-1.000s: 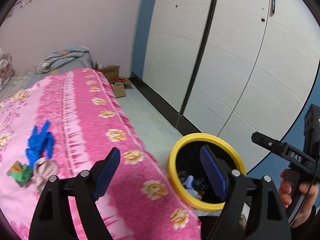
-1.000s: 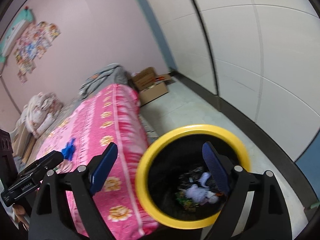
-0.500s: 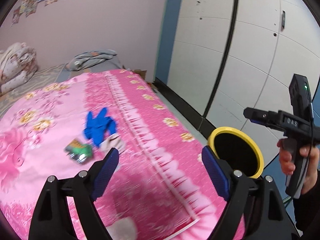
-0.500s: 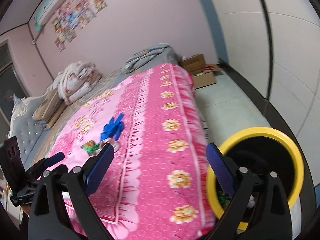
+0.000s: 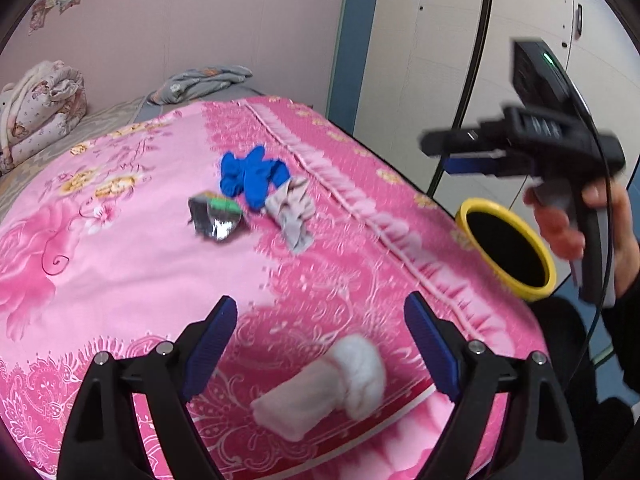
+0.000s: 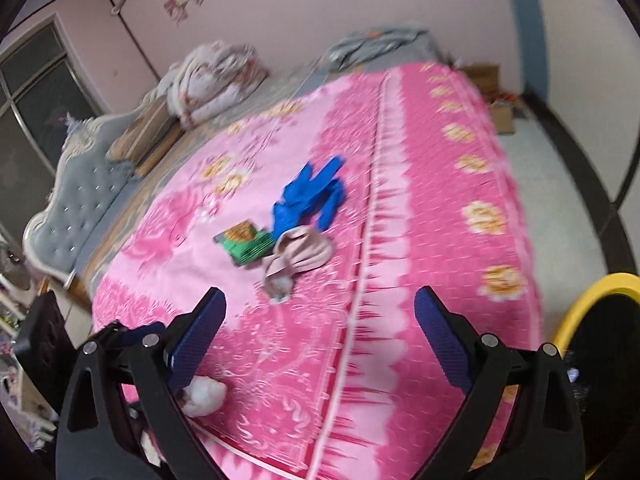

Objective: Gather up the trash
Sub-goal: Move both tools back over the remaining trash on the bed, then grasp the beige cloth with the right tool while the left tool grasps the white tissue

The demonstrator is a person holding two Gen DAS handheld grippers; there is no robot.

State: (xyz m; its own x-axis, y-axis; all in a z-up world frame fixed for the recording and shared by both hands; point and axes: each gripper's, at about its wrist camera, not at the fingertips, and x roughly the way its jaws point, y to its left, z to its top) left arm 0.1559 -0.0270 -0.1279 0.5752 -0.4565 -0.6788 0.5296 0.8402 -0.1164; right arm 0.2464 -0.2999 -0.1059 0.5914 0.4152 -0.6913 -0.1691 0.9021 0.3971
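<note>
On the pink bedspread (image 5: pixel 120 264) lie a blue glove (image 5: pixel 252 178), a green and silver snack wrapper (image 5: pixel 216 218), a beige crumpled cloth (image 5: pixel 292 210) and, near the bed's front edge, a white crumpled tissue (image 5: pixel 324 388). My left gripper (image 5: pixel 320 344) is open and empty just above the tissue. My right gripper (image 6: pixel 318 332) is open and empty over the bed, short of the glove (image 6: pixel 310 196), wrapper (image 6: pixel 246 242) and beige cloth (image 6: pixel 296 258). The tissue (image 6: pixel 204 396) lies by its left finger. The yellow-rimmed black bin (image 5: pixel 508 248) stands on the floor beside the bed.
The bin's rim (image 6: pixel 592 292) shows at the right of the right wrist view. Folded quilts (image 6: pixel 212 76) and a grey headboard (image 6: pixel 76 204) are at the bed's far end. White wardrobe doors (image 5: pixel 440 40) line the wall. Cardboard boxes (image 6: pixel 496 96) sit on the floor.
Both grippers have swung away from the bin to over the bed. The trash items on the bedspread are now closer and the white tissue has come into view. Both stay open.
</note>
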